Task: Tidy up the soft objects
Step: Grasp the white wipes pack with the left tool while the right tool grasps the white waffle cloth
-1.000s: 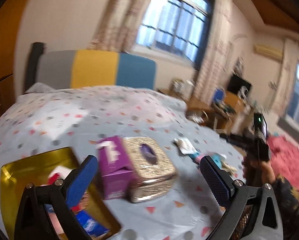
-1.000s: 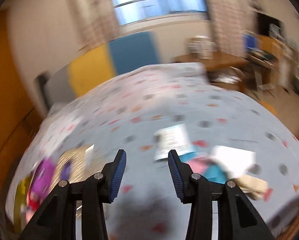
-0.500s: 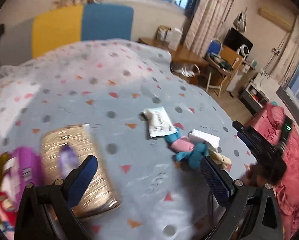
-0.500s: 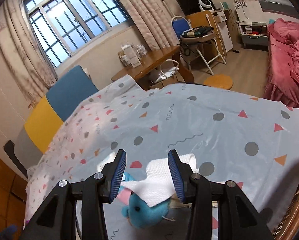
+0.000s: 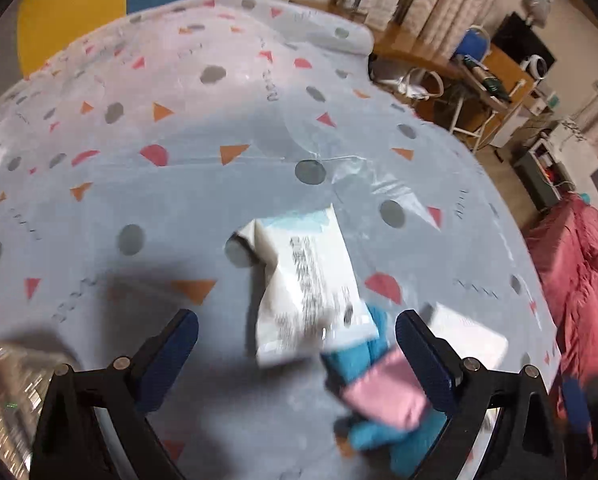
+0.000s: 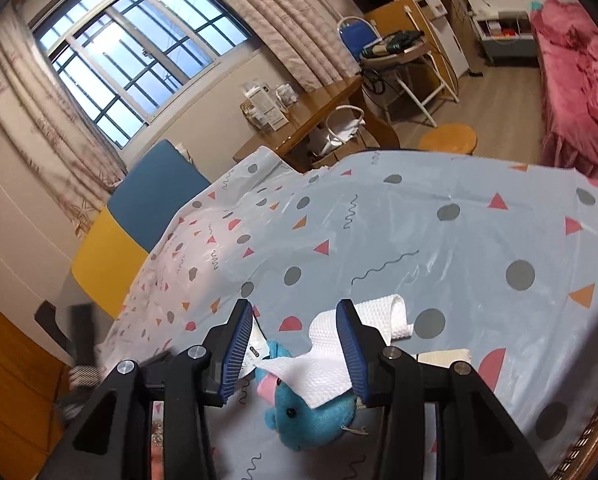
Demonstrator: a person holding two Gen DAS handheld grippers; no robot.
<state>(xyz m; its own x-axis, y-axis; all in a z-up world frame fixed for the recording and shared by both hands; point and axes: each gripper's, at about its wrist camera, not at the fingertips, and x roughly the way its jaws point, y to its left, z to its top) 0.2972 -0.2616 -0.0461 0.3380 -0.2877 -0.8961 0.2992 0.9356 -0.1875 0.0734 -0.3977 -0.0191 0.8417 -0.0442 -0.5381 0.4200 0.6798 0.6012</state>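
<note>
left claw: spread wide, pinching nothing, pointing down at the bed
white packet: lies between its fingers, long axis running away from it
plush toy: blue, beside the packet, head toward the right claw, paper towel draped over it
right claw: half spread, empty, looks nearer the toy

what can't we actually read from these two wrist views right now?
- Left wrist: print on the white packet is motion-blurred, unreadable.
- Left wrist: gold box is cut by the left edge and smeared.
- Right wrist: blue plush toy is partly covered by the white paper towel; its body is hidden.
</note>
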